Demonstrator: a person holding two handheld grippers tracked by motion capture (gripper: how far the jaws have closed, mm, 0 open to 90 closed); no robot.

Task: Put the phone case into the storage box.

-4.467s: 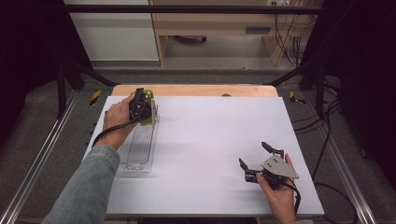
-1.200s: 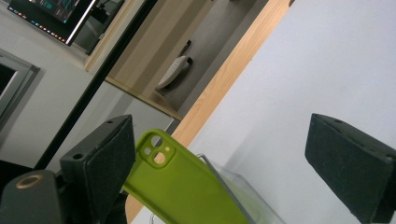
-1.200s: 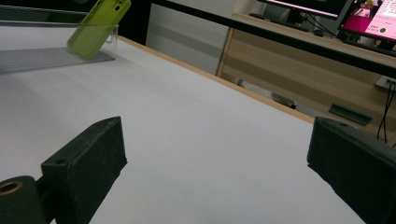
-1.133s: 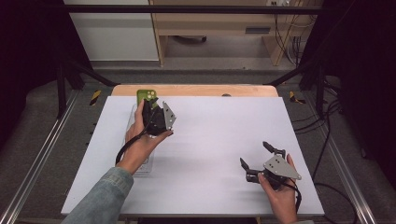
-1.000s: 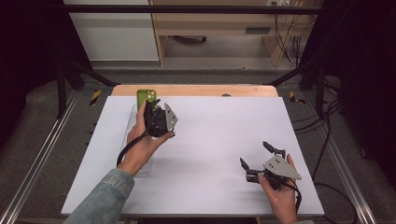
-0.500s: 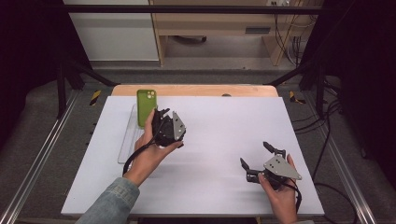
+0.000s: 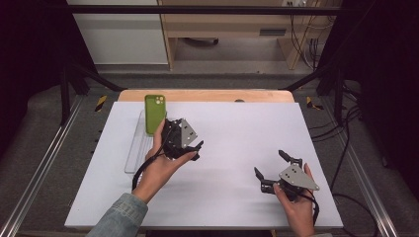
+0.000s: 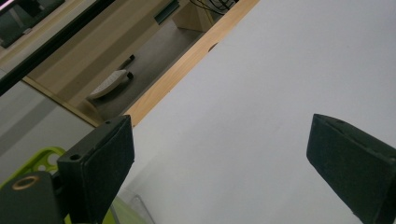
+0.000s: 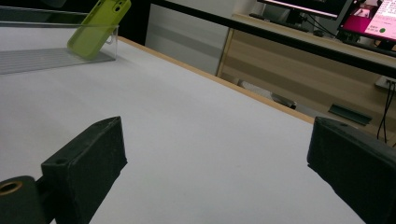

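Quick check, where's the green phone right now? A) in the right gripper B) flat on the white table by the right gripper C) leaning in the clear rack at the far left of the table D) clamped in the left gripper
C: the green phone stands tilted in the clear rack, while the left gripper and right gripper show open jaws with nothing between them.

A pale wooden cabinet point(image 7: 232, 27) stands beyond the white table point(image 7: 237, 148), cables point(image 7: 301, 29) beside it.

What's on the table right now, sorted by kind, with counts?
Green phone case: 1
Clear slotted rack: 1
Handheld grippers, jaws open: 2, left gripper, right gripper
Total: 4
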